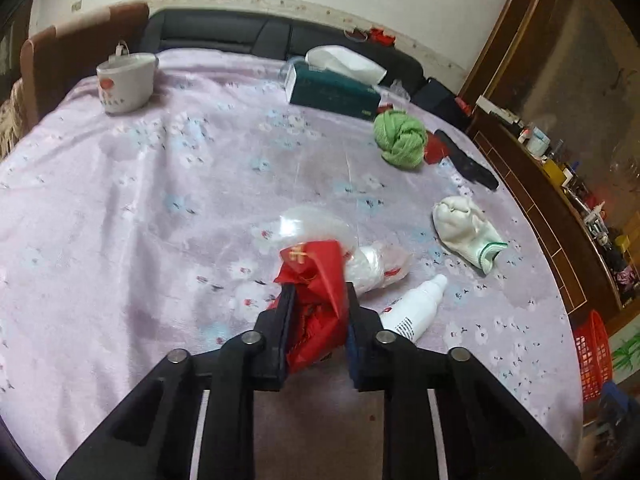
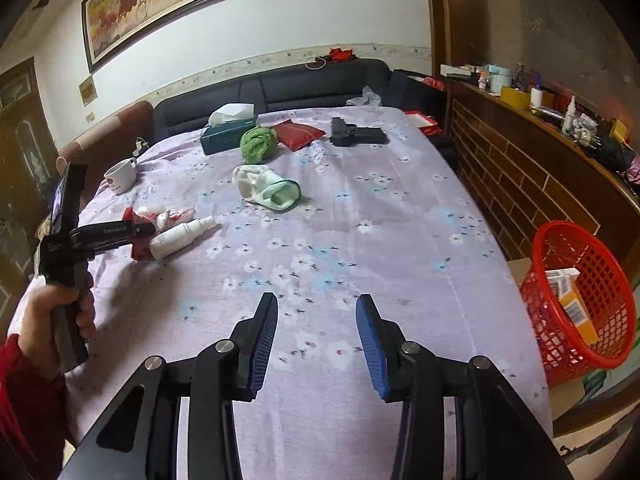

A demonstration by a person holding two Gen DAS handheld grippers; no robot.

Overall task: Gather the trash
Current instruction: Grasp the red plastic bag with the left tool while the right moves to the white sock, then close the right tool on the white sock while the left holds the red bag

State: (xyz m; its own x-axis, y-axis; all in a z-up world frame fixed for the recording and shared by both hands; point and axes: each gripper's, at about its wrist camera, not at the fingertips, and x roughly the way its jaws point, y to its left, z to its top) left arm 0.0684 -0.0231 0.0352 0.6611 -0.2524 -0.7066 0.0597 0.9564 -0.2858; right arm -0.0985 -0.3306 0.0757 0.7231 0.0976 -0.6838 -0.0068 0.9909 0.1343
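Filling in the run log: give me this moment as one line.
left gripper: shut on red wrapper | right gripper: open, empty, over table | basket: right of table, holds boxes

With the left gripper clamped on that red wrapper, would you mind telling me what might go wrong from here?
1. The left gripper is shut on the crumpled red wrapper, and the clear plastic lies against it, so lifting may drag it along or scatter it.
2. The white spray bottle lies right beside the gripper and could get knocked and roll.
3. The red basket stands off the table's far side, so the loosely pinched wrapper might slip out on the way.
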